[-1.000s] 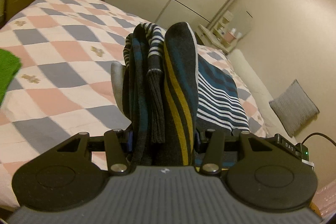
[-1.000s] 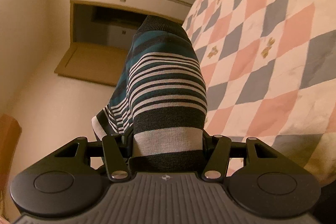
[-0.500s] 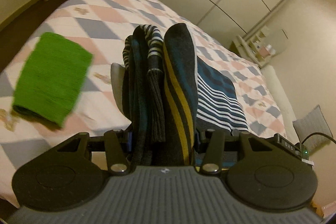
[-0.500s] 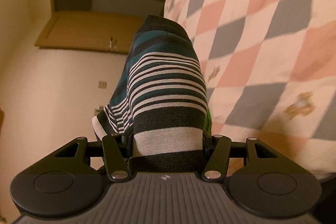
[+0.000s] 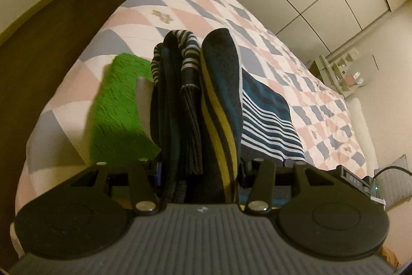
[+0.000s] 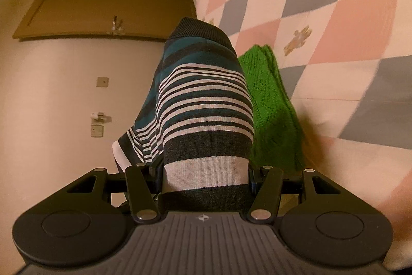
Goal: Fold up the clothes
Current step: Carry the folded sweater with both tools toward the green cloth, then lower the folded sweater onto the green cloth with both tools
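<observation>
Right tool (image 6: 206, 172) clamps striped garment (image 6: 206, 99); green knit (image 6: 273, 110) on checkered quilt (image 6: 334, 17) just beside.

Dim, warm yellowish indoor light. Both fisheye views bend and darken at the corners; the green cloth (image 5: 116, 110) is motion-blurred.

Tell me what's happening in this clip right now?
A person is carrying a folded striped garment with both handheld grippers over a bed with a diamond-patterned quilt. The left gripper is clamped on a thick bundle of its folds, and the right gripper is clamped on another part. A folded green knit already lies on the quilt near the bed's corner, just beside the carried garment.
</observation>
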`<state>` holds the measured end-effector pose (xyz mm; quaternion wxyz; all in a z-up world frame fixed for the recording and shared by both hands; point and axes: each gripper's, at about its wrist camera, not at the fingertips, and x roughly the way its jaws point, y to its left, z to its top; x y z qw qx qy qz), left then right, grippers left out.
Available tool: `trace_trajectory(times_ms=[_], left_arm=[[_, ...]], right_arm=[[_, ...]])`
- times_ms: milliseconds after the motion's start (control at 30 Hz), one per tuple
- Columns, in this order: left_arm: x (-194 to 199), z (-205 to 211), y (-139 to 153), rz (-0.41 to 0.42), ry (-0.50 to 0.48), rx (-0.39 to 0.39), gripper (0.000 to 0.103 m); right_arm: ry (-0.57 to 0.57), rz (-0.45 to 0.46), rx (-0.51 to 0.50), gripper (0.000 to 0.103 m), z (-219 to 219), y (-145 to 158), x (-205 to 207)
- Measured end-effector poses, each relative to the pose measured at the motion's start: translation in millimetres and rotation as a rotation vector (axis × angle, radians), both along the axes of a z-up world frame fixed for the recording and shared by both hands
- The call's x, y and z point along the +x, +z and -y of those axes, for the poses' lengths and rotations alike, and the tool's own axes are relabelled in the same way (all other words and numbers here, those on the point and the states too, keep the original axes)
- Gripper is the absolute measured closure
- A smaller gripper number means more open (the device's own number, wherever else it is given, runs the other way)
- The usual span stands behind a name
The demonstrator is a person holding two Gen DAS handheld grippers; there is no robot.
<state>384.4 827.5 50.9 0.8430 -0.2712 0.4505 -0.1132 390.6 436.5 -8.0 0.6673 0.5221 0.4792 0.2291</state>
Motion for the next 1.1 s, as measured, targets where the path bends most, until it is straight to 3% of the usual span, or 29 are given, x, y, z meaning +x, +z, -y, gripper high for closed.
trace_trajectory(times_ms=[233, 500, 700, 800, 867, 1000, 1100], left_arm=[[61.3, -45.7, -41.3, -0.011, 0.002, -0.016, 0.058], [113.6, -68.1, -91.9, -0.018, -0.063, -0.032, 0.057], [124.8, -80.5, -142.8, -0.077, -0.052, -0.079, 0.048], [116.0, -84.0, -138.2, -0.077, -0.022, -0.081, 0.046], [112.5, -87.5, -134.9, -0.089, 0.008, -0.08, 0.045], [99.0, -90.0, -100.8, -0.063, 0.102, -0.006, 0.054], [92.2, -83.8, -63.6, 0.012, 0.149, 0.064, 0.059]], right_arm=[[-0.005, -0.003, -0.033, 0.048, -50.9, -37.0, 60.0], [-0.04, 0.024, -0.067, 0.048, -82.7, -70.8, 108.9], [-0.023, 0.018, -0.2, 0.045, -94.2, -106.4, 123.9], [0.005, 0.005, -0.21, 0.042, -95.1, -109.9, 125.0], [0.041, 0.013, -0.239, 0.033, -95.6, -101.4, 125.9], [0.097, 0.038, -0.338, 0.031, -91.7, -77.8, 125.0], [0.1, 0.147, -0.466, 0.03, -84.8, -44.1, 121.8]])
